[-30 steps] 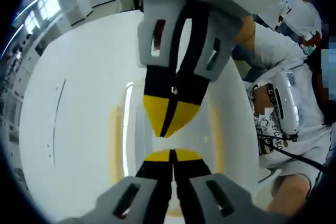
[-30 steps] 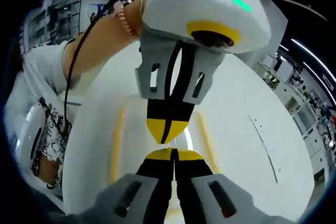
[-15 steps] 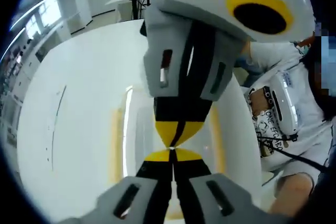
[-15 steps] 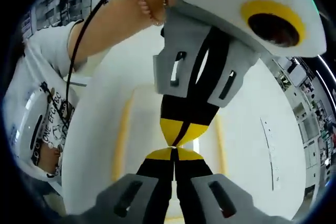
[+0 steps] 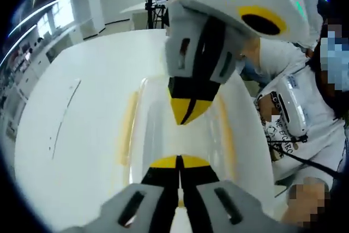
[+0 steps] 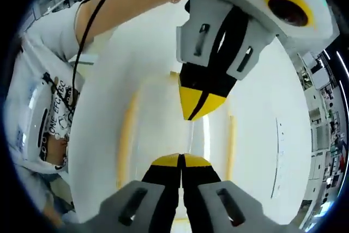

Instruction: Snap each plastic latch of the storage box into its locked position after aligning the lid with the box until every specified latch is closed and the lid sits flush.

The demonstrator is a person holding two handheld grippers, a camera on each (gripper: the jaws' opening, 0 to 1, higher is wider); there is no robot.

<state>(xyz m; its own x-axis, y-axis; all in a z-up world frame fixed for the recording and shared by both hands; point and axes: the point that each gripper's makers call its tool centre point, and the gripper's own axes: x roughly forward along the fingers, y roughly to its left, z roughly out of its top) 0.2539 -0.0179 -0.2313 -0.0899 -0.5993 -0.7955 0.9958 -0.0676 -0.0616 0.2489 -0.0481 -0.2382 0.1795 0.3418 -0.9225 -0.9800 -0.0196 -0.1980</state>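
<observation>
Left gripper view: left gripper [image 5: 178, 160] jaws together, empty, above storage box [image 5: 158, 135] on white table [image 5: 82, 135] | box's long axis runs straight ahead between 2 yellow latches [image 5: 128, 126] | right gripper [image 5: 189, 110] opposite, tip to tip, apart, jaws together | right gripper view: left gripper [image 6: 199, 105] above lid [image 6: 158, 129] | both equally near; judged: latches lie sideways.

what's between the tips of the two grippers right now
Nothing solid. In the left gripper view, the left gripper and the right gripper point tip to tip with a gap, behind which the storage box lid shows. The right gripper view shows the same gap.
</observation>
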